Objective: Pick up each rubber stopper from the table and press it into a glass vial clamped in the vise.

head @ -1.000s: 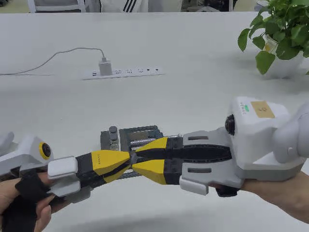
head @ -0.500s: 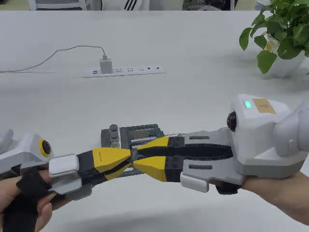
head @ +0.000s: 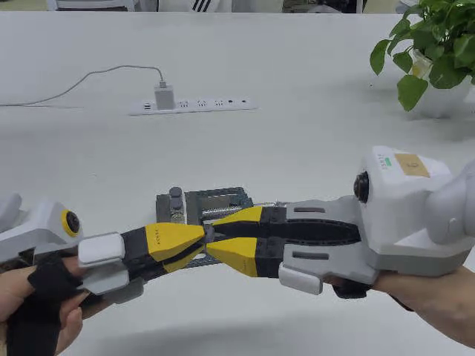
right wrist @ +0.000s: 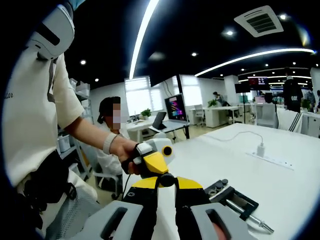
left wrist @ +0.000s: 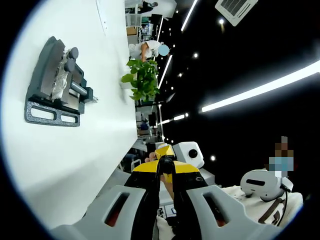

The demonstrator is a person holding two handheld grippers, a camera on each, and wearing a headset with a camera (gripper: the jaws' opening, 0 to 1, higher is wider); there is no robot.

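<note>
My left gripper and right gripper meet tip to tip just in front of the dark metal vise. A small dark rubber stopper sits where the tips meet, and both pairs of jaws look pinched on it. The stopper fills the tips in the right gripper view, with the left gripper behind it. It shows as a dark stopper in the left gripper view. A glass vial with a dark cap stands in the vise's left end. The vise lies off to the side.
A white power strip with a charger and grey cable lies at the back of the white table. A potted plant stands at the back right. A seated person is behind the left gripper.
The grippers have stayed joined tip to tip on the stopper. The head view has shifted slightly; nothing else has moved.
</note>
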